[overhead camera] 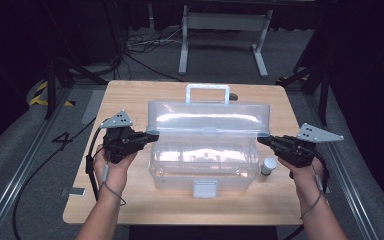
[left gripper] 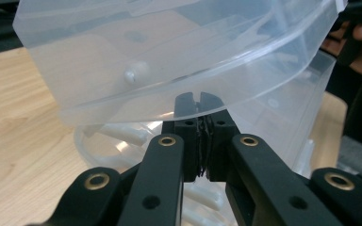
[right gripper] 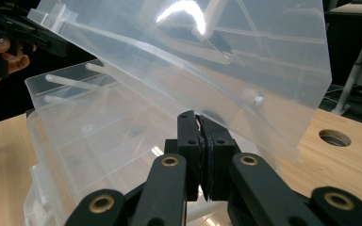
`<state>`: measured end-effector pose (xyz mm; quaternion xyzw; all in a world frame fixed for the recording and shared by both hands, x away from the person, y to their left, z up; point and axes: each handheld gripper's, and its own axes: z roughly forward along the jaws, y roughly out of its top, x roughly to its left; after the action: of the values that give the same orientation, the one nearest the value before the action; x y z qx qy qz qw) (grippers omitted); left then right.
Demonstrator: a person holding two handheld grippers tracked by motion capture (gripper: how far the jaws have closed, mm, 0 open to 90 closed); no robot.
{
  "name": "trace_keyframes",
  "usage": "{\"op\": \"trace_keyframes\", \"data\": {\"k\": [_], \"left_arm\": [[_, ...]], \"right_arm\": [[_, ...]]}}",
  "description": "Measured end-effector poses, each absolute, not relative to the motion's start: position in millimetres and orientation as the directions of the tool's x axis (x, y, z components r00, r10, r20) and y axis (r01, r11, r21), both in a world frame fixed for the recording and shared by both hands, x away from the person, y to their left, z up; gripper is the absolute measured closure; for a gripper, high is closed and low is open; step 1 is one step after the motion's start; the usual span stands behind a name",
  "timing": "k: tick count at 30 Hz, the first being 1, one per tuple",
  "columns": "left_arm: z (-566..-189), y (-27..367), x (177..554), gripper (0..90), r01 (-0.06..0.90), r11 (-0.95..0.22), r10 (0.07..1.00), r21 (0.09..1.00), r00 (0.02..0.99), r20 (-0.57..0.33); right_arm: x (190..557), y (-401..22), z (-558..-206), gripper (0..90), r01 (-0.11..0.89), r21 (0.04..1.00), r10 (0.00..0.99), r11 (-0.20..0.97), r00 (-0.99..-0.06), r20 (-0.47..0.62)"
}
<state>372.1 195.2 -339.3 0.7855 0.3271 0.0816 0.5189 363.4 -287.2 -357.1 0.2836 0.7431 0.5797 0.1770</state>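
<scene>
A clear plastic box stands in the middle of the wooden table, its lid raised part way with the handle at the back. My left gripper is shut, and its tips touch the lid's front left corner. My right gripper is shut too, at the front right corner. In the left gripper view the closed tips sit right under the lid's rim. In the right gripper view the closed tips meet the lid's lower edge above the box.
A small round grey-capped pot stands on the table just right of the box. The box's latch hangs at its front. A round hole is cut in the tabletop. A white metal frame stands on the floor beyond the table.
</scene>
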Motion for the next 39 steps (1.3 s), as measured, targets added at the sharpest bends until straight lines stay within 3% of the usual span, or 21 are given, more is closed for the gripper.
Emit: {"op": "trace_keyframes", "data": {"k": [6,15,21,29,39], "left_arm": [[-340,190,369,88.7,0.399,-0.28,0.65,0.873,0.749,-0.133],[-337,191,370,89.2,0.401,-0.291,0.658,0.869,0.743,-0.123],[-334,191,374,89.2,0.395,-0.291,0.656,0.871,0.745,-0.119],[-331,191,378,89.1,0.387,-0.291,0.65,0.875,0.751,-0.116],[-329,191,383,89.1,0.383,-0.297,0.639,0.875,0.761,-0.116]], "right_arm": [[362,-286,-358,87.0,0.213,0.962,0.63,0.173,-0.774,0.058],[354,-297,-356,80.9,0.24,0.952,0.625,0.19,-0.777,0.071],[350,-300,-359,69.8,0.269,0.947,0.643,0.176,-0.76,0.097],[340,-293,-362,54.8,0.139,0.961,0.682,0.24,-0.728,-0.065],[346,-286,-363,41.9,0.172,0.965,0.758,0.197,-0.651,-0.039]]}}
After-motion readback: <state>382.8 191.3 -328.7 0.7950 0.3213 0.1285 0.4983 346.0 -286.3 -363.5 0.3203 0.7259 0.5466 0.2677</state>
